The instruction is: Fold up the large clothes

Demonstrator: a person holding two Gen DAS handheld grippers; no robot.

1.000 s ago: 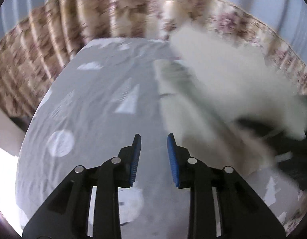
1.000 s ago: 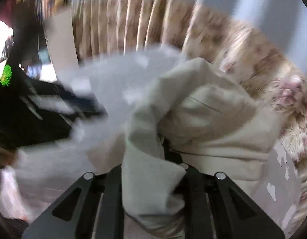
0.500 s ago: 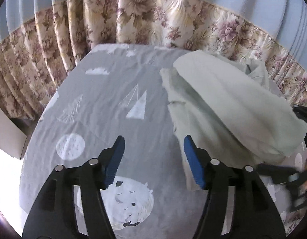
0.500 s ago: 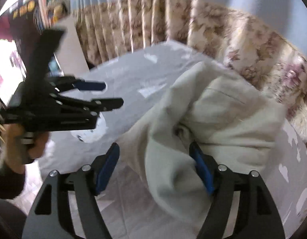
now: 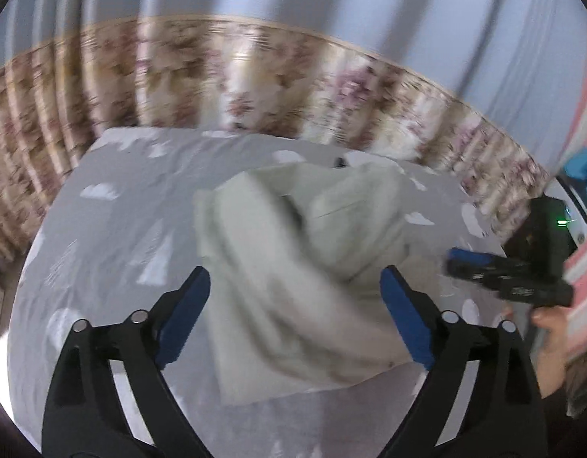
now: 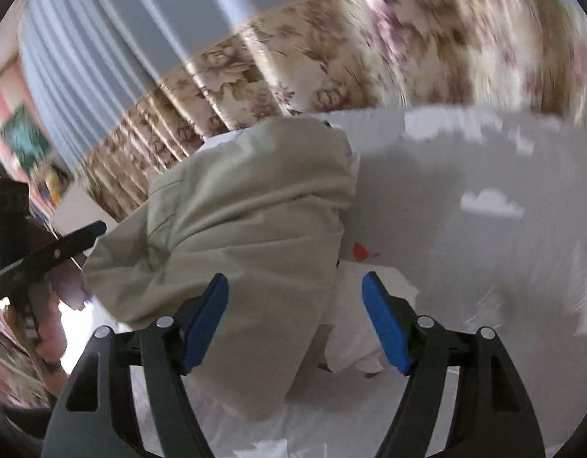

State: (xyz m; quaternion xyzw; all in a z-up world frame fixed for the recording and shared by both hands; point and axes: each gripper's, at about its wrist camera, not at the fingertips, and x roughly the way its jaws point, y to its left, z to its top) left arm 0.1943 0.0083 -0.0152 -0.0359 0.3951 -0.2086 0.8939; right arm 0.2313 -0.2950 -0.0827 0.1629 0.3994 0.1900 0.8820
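Lying in a crumpled heap on the grey bedsheet printed with white clouds and trees [image 5: 114,236], the pale cream fabric garment [image 5: 293,267] runs its long axis from near edge toward the floral curtain [image 5: 255,87]; bare sheet lies left; left gripper [image 5: 295,305] and right gripper [image 6: 295,316] both gape wide, holding nothing.

A pale beige garment [image 5: 293,267] lies crumpled on the grey sheet [image 5: 121,210].
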